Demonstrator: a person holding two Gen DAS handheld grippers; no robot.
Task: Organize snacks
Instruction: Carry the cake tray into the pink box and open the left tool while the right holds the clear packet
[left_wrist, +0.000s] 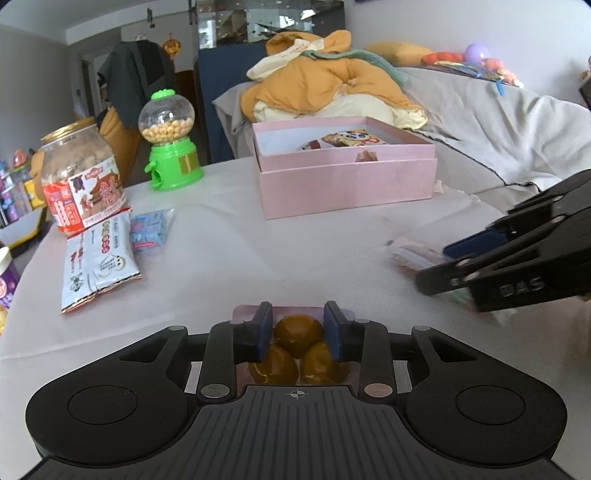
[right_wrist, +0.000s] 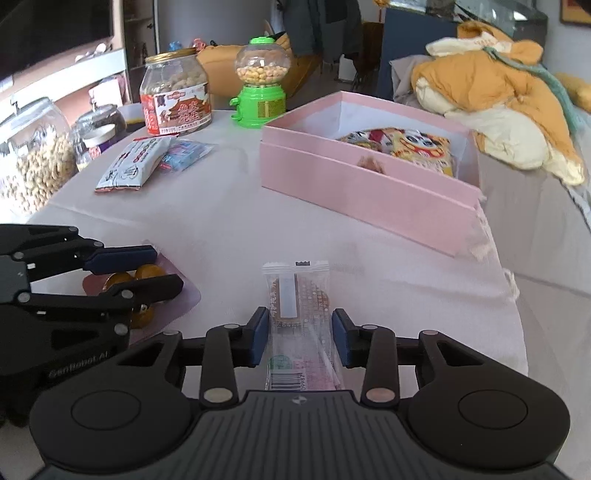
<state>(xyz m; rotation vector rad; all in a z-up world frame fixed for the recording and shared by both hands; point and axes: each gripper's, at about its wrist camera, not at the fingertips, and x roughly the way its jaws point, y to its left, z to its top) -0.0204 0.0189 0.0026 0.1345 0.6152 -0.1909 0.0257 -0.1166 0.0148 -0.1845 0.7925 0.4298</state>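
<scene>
Sorting is under way, by my reading, with most pieces not yet boxed. The pink box (right_wrist: 369, 195) stands open toward the far side of the table (right_wrist: 258, 229); inside it I see a panda-print packet (right_wrist: 417, 149) and a small brown piece near the front wall, so I judge a first share of the snacks as put away. My left gripper (left_wrist: 298, 332) is pinched on a pink pouch of round brown candies (left_wrist: 297, 330), both pads pressing the topmost ball, the pouch lying on the cloth near me. My right gripper (right_wrist: 300, 334) straddles a clear wrapped biscuit bar (right_wrist: 299, 295); its left pad sits at the wrapper's edge, the right pad stands just clear, so I count the jaws as spread and the grasp as not yet made. Left on the table: a white sachet (right_wrist: 129, 166) and a blue packet (right_wrist: 184, 155) lying together to the left of the box, in front of a nut jar (right_wrist: 175, 96) and a green candy dispenser (right_wrist: 261, 79).
</scene>
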